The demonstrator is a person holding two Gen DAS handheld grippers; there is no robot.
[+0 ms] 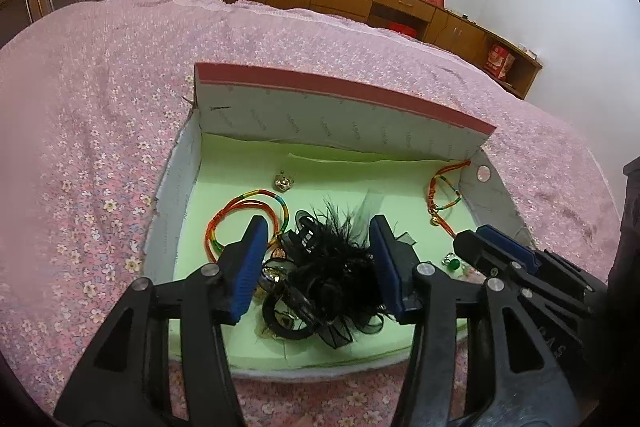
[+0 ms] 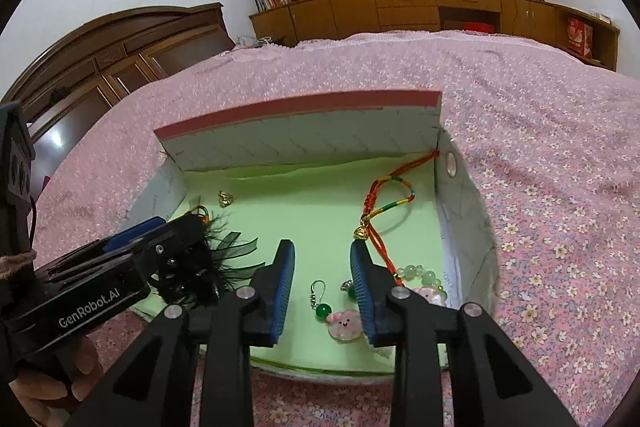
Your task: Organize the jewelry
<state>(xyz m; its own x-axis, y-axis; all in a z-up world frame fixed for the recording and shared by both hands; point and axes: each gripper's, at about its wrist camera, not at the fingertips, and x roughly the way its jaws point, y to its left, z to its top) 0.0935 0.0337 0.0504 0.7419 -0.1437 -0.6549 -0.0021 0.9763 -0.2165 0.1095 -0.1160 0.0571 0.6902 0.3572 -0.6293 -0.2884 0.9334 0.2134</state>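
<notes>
Black feathered hair clip is lying directly between the spread fingers of the left gripper, while the right gripper, also spread, is hovering over the green bead earring.

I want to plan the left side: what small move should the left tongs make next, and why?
Probably close the left tongs on the black feathered hair clip: their blue pads stand open on either side of it in the green-lined box.

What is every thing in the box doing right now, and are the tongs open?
Left tongs: open, around the black feather clip.
Right tongs: open, over the green bead earring.
Black feather clip: lying loose, not squeezed.
Green bead earring: lying flat.
Pink pig charm: lying face up.
Rainbow cord bracelet: lying flat.
Box: open, flap up.
</notes>
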